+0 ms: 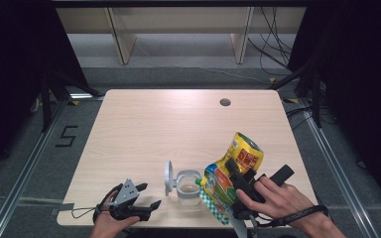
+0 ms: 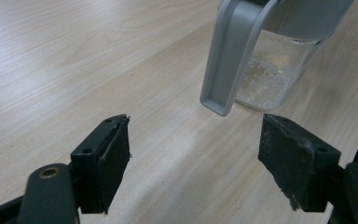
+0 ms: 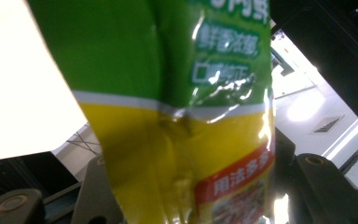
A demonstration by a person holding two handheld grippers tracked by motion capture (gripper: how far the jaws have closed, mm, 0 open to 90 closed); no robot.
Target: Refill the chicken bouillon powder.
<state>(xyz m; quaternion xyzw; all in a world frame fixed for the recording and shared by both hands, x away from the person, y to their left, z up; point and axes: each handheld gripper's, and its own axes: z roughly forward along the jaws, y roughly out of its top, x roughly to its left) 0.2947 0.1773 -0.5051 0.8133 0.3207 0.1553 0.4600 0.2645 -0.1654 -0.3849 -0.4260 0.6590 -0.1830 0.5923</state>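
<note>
A yellow and green seasoning pouch [image 1: 228,178] is held tilted over a clear jar [image 1: 188,188] near the table's front edge, its spout end at the jar's mouth. My right gripper [image 1: 240,181] is shut on the pouch [image 3: 182,116], which fills the space between its jaws. The jar [image 2: 279,60] has a grey flip lid [image 1: 168,177] standing open at its left and a little pale powder at the bottom. My left gripper [image 1: 146,196] rests open on the table, left of the jar; its black pads [image 2: 109,161] stand wide apart in front of the grey lid [image 2: 230,56].
The light wooden table [image 1: 154,129] has a round cable hole [image 1: 224,102] at the back right. Beyond the table stand shelf legs [image 1: 121,39] and loose cables on the floor. A "5" mark [image 1: 67,136] lies on the floor at the left.
</note>
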